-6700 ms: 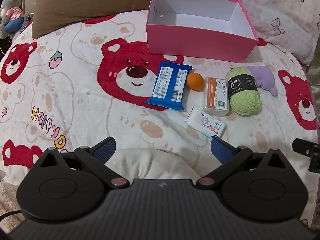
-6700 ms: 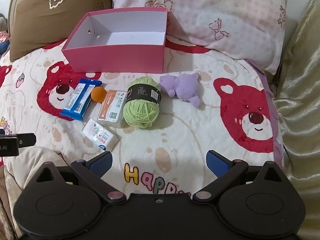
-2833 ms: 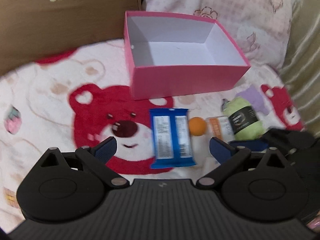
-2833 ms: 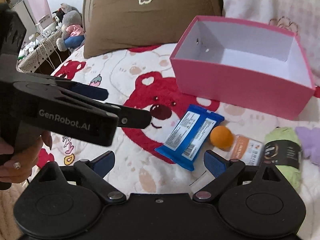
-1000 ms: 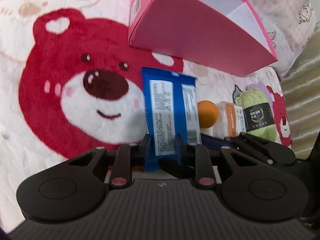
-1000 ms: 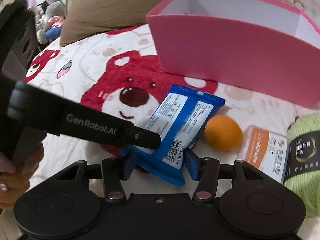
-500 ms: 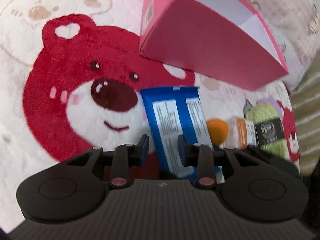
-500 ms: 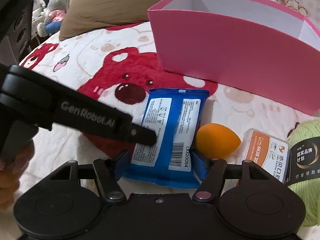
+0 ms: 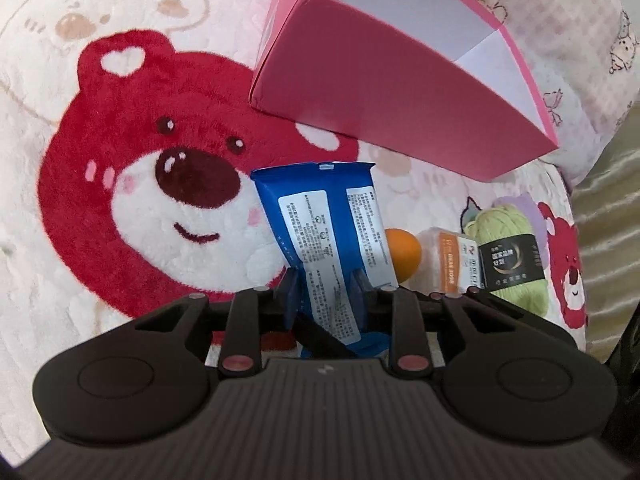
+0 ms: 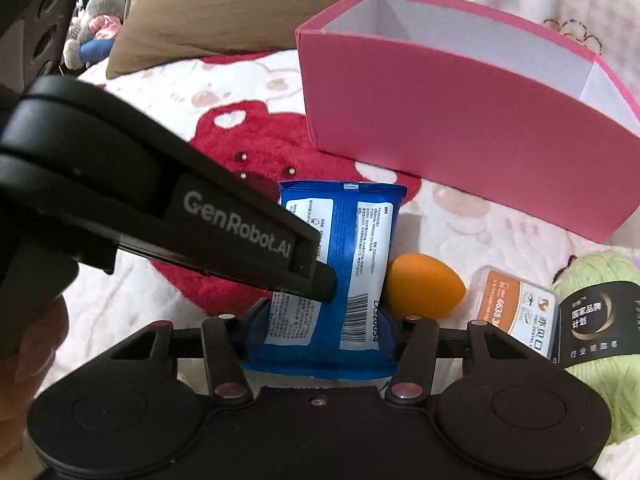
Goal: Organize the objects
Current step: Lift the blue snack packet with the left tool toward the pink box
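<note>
A blue packet (image 9: 324, 216) with white labels is held by both grippers. My left gripper (image 9: 326, 292) is shut on its near end, and it reaches in from the left in the right wrist view (image 10: 320, 276). My right gripper (image 10: 318, 332) is shut on the packet (image 10: 352, 248) across its width. The packet's far end is raised and points at the empty pink box (image 9: 400, 92), which also shows in the right wrist view (image 10: 460, 120). An orange egg-shaped sponge (image 10: 424, 284) lies just right of the packet.
A small orange-and-white box (image 10: 516, 308) and a green yarn ball (image 10: 600, 328) lie to the right on the bear-print blanket (image 9: 120, 160). A brown pillow (image 10: 240, 4) and a pink-patterned pillow (image 9: 580, 40) stand behind the box.
Both grippers came down from open over the blanket and closed on the blue packet. Over the last second the packet has swung to point at the box and its far end has risen.
</note>
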`<state>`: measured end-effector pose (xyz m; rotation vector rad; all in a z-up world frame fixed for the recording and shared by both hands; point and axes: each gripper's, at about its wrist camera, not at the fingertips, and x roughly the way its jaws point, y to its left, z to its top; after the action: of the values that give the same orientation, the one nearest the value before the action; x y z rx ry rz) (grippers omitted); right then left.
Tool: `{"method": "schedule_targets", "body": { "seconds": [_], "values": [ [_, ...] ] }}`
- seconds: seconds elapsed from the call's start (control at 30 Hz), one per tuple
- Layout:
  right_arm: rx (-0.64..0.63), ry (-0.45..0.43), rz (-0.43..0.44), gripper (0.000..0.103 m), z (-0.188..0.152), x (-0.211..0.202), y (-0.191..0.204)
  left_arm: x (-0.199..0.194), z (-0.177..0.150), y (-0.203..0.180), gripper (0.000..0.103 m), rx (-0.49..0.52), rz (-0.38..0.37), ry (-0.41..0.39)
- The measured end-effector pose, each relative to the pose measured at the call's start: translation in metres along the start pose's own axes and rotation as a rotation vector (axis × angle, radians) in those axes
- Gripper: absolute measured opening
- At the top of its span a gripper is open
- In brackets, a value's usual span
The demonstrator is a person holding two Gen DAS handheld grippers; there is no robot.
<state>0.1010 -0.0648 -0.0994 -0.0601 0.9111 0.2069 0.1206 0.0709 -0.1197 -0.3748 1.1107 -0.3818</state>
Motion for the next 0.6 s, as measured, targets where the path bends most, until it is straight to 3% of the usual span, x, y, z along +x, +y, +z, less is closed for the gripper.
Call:
{"method": "schedule_targets", "body": {
  "seconds": [0.2, 0.6],
  "values": [
    [0.022, -0.025, 0.040, 0.058, 0.004, -0.017, -0.001, -0.016, 0.002, 0.000, 0.025, -0.025, -0.027, -0.001],
    [0.053, -0.058, 0.076, 0.058, 0.015, -0.051, -0.014, -0.042, 0.002, -0.020, 0.025, 0.028, -0.061, -0.034]
  ]
}}
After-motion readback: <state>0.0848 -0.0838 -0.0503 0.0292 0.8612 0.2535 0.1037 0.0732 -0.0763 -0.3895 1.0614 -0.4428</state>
